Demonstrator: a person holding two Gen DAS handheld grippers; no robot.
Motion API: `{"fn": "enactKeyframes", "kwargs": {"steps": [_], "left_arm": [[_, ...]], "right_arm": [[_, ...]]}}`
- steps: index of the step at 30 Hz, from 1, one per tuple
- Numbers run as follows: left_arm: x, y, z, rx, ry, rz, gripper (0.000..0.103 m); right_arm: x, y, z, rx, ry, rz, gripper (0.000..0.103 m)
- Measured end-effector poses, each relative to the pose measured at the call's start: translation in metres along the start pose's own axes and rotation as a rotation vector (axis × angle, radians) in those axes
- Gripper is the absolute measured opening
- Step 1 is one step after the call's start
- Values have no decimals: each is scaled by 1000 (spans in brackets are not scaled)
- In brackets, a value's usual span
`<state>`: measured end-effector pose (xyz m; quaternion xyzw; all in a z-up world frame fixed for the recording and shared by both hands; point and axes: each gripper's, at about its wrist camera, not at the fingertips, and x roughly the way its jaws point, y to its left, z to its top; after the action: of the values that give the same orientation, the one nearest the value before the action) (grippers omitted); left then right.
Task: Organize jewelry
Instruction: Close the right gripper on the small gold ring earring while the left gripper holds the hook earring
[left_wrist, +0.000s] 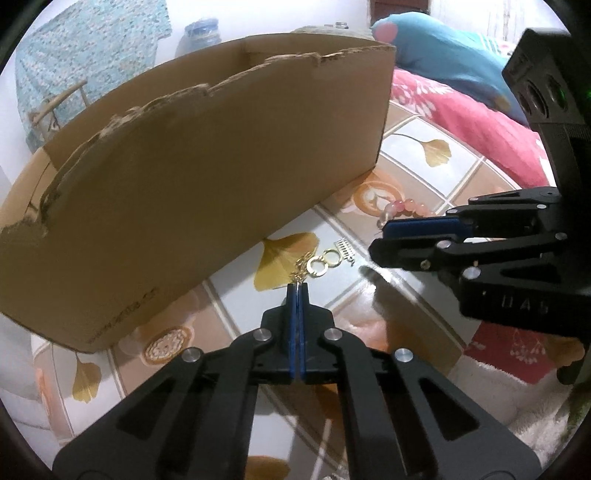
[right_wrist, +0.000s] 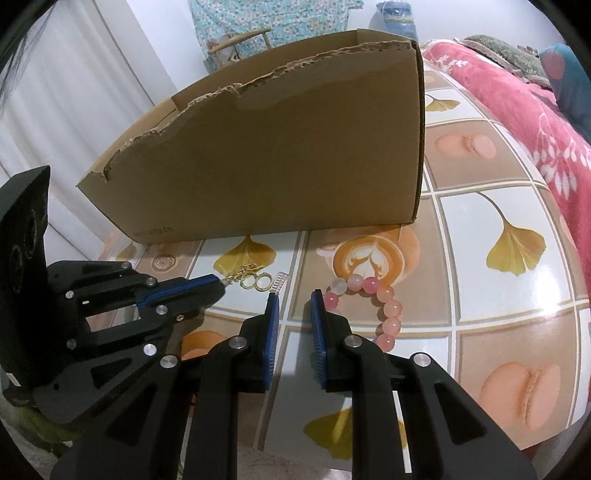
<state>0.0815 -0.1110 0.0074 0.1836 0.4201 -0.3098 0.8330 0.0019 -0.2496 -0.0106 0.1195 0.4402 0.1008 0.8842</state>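
The left gripper (left_wrist: 297, 287) is pinched shut on the gold chain (left_wrist: 303, 270), apparently to lift it into the cardboard box (left_wrist: 207, 177) behind — the right gripper (right_wrist: 294, 295) waits parted and empty beside the pink bead bracelet (right_wrist: 373, 295) on the table (right_wrist: 480, 221).

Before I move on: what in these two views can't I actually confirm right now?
- Inside of the cardboard box: its near wall blocks both views.
- Gold chain: whether the shut left gripper truly pinches it; the tips cover the contact.
- Pink bead bracelet: lower end hidden behind the right gripper finger.
- Small clear piece: too small to identify.
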Motion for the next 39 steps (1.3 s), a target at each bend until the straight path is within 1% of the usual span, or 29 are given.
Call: {"fn": "enactKeyframes", "kwargs": {"steps": [5,11,15,19,26,33,36,39], "left_arm": [[-7,13,-10,-40,10,20,1],[-16,27,-22,-97,19,40,1],[-19,35,-28,-128,16,41,1],[-18,38,-29,-154,2,23,1],[-18,42,-29,-164,-10,2,1],[-20,47,-32,-169,-15,-5,1],[-20,47,-33,-171,-17,-8,1],[-21,48,-33,-171,-18,-11,1]], "right_arm": [[-1,0,0,-2,6,-4,18],[3,11,4,-25,20,-8,18],[6,16,9,-52,22,-28,18],[12,19,14,-62,38,-71,18],[23,37,18,-116,42,-151,18],[32,56,18,-179,44,-179,18],[34,61,19,-174,51,-177,18],[33,56,25,-155,50,-178,18]]}}
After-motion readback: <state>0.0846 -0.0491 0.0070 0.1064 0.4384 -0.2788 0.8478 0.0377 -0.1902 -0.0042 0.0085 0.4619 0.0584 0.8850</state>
